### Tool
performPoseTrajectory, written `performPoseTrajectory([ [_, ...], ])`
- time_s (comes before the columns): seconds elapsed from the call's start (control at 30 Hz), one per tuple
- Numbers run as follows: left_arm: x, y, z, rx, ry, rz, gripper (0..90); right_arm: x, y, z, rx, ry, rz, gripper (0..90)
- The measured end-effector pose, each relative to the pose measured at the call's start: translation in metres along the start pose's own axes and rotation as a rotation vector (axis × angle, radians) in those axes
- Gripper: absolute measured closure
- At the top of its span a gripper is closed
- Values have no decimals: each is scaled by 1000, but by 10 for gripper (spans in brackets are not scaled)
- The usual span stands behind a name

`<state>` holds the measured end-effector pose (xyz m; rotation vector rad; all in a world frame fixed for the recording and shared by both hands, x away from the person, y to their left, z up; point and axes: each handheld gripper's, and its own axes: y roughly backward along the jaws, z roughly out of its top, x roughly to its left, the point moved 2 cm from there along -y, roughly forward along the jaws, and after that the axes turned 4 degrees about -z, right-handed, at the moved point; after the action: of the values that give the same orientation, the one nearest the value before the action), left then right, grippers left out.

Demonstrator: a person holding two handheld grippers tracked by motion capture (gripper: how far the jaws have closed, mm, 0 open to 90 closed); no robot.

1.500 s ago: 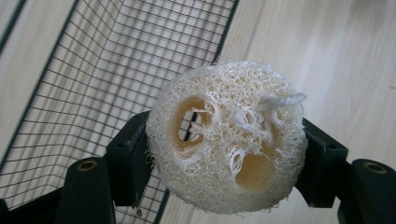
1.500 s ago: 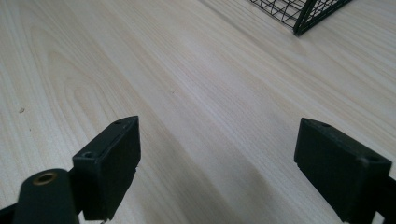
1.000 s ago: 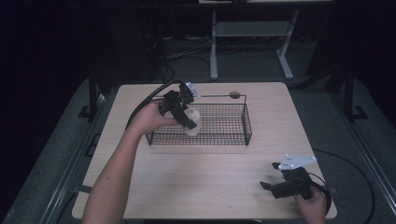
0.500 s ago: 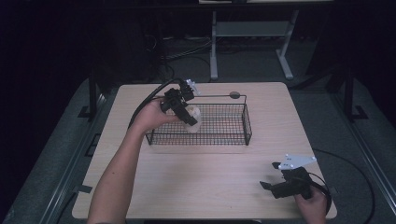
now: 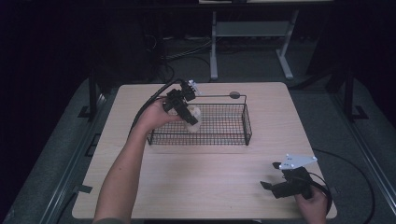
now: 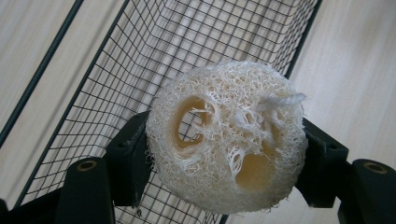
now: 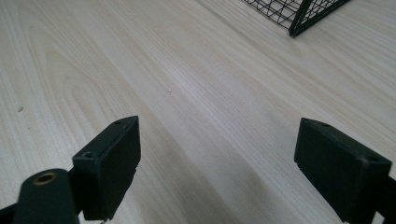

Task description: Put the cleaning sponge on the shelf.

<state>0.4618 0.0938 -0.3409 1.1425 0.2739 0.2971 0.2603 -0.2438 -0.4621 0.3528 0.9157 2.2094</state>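
Your left gripper's [image 5: 189,119] two black fingers [image 6: 128,156] are pinching a pale loofah slice [image 6: 227,136] from either side, pads pressed into its fibrous rim, so the round, holed face of it looks straight back along the jaws. In the high view that loofah slice [image 5: 193,118] hangs at the left end of the black wire basket [image 5: 233,140], level with or just under the rim, and under it the left gripper view shows the mesh floor [image 6: 140,60] with nothing lying on it. The basket stands across the far half of the table [image 5: 196,186], nearer the far edge than the near one, with the cable trailing off towards the far left corner. I judge you are in the placing step: the piece is carried over the basket but not yet set down. The next move calls for lowering it until it rests on the mesh, or nearly so, then letting the fingers part cleanly; the loose white string [image 6: 285,99] on its top and the rough fibres could snag on a pad or on the wire, so withdraw straight up. Your right gripper [image 5: 275,185] sits near the table's near right corner, its fingers [image 7: 112,163] spread wide over bare wood with nothing between them.
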Motion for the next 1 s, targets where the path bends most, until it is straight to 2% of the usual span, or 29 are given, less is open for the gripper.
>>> performPoseTrajectory([
  [0.27,7,-8,0,16,22,13,298,-1,0,-1,3,-3,2,142],
  [0.57,11,-19,1,26,38,-9,298,-1,0,0,-1,-4,-4,142],
  [0.9,14,-38,6,57,30,-22,297,-1,1,0,-2,0,-3,142],
  [1.0,15,-41,6,48,49,-30,296,-1,1,0,-3,-1,-5,142],
])
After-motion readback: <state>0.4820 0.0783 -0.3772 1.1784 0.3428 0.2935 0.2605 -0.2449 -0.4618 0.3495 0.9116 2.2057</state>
